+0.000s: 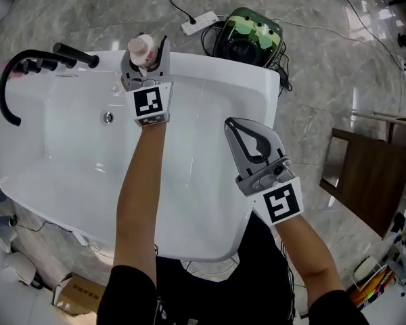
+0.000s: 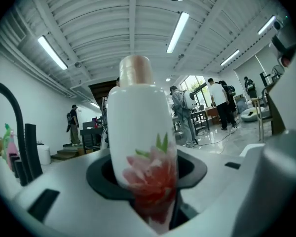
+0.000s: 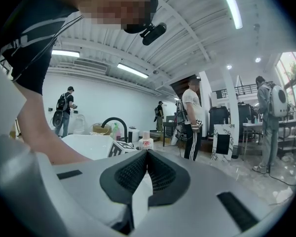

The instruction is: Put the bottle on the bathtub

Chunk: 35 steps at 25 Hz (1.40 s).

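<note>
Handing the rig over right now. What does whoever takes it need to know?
Left tongs: appear closed on the flowered white bottle, low on its body, at the far rim of the bathtub, near the black faucet.
Right tongs: shut, empty, over the tub's right side.
Done: bottle is at the rim.
Left to do: can't tell if it rests on the rim yet; set it upright, open, back off.
</note>
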Motion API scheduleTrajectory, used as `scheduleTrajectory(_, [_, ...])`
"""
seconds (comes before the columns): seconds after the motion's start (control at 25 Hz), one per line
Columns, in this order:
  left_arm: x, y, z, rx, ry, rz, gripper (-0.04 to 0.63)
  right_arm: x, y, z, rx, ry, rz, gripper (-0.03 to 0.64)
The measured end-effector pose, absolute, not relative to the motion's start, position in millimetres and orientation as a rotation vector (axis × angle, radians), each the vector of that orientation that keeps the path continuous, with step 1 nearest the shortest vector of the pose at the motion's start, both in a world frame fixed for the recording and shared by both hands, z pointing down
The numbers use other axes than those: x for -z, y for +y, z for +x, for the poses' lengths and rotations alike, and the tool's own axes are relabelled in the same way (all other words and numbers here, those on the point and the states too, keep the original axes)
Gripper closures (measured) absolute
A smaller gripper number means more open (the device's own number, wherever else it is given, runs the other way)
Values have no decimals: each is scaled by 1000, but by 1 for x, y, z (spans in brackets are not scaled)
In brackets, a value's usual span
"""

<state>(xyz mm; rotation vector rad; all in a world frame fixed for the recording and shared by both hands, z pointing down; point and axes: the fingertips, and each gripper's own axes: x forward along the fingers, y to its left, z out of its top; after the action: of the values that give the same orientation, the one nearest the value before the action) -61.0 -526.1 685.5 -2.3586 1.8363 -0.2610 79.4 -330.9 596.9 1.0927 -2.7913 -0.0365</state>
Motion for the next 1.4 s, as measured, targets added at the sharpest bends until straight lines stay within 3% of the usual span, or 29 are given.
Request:
scheduleTrajectory(0.8, [-697, -540, -61, 300, 1838, -2420, 359, -585, -335, 81, 52, -2795, 1110, 604])
scheduleTrajectory(1.4, [-683, -462, -76, 324, 1768, -2535, 325, -535, -308, 65, 123, -2799, 1115, 604])
